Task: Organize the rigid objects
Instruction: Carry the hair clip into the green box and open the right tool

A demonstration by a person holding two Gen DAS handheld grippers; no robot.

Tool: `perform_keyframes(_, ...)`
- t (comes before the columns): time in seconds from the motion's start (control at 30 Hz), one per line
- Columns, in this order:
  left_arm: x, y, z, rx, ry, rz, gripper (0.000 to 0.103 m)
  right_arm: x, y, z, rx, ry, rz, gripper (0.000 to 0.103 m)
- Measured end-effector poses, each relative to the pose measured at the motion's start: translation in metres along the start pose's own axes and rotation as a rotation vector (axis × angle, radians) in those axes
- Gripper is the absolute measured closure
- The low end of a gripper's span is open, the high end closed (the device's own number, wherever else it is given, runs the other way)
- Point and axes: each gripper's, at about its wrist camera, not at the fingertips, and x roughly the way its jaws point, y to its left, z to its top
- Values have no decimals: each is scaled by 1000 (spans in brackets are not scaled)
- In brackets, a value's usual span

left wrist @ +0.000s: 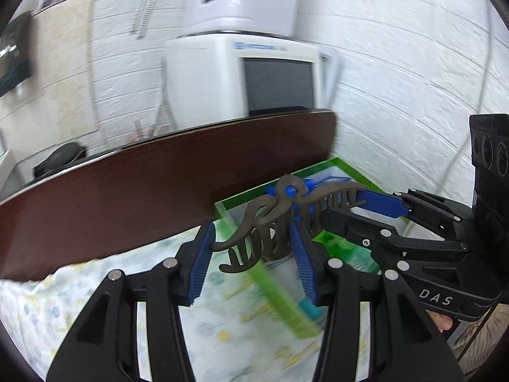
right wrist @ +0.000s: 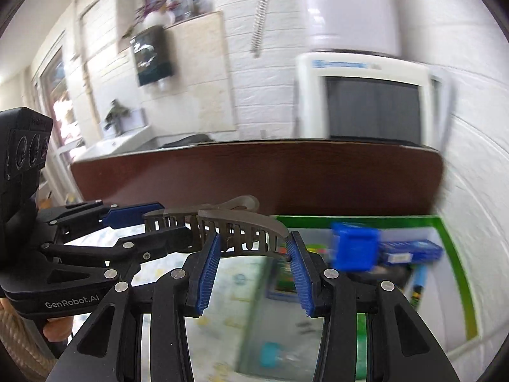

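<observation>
A dark brown hair claw clip (left wrist: pixel 280 222) hangs in the air between both grippers. My left gripper (left wrist: pixel 251 242) has its blue pads on either side of the clip's toothed half. My right gripper (right wrist: pixel 253 245) holds the clip (right wrist: pixel 222 226) across its toothed side, and in the left wrist view its fingers (left wrist: pixel 378 205) come in from the right. Both hover above a clear tray with a green rim (right wrist: pixel 458 254) that holds a blue box (right wrist: pixel 356 248), a flat blue pack (right wrist: pixel 410 250) and other small items.
A dark brown board (left wrist: pixel 143 191) stands upright behind the tray. A white machine with a dark screen (left wrist: pixel 276 82) sits beyond it against a white brick wall. A green comb (left wrist: pixel 280 299) lies on the patterned cloth (left wrist: pixel 63 296) below.
</observation>
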Motion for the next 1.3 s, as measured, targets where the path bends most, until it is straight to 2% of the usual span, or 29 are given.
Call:
perform_keyframes(0.13,30,-53,22,79,21,-68,55,-24,-45,-8,76,-35,-68,57)
perform_keyframes(0.27,61,-86,38,139,59,-133,55,-46,-79,-21,135,-72,-166,57)
perform_keyframes(0.6,118,-141,33,229,158,-212,55,-62,-148,-56,293,-31,-271,57)
perform_keyframes(0.8,137,-149,25,242,205,-198,54,-60,-164,-72,320,14,-309,57)
perform_keyframes(0.93,138,-145,23,233,206,-181,54,-60,-168,-79,333,25,-300,57)
perform_keyframes(1.0,136,-143,24,223,205,-176,48,-61,-168,-80,330,24,-297,57)
perform_keyframes(1.3,108,-135,26,218,148,-137,39,-67,-161,-73,330,18,-301,57)
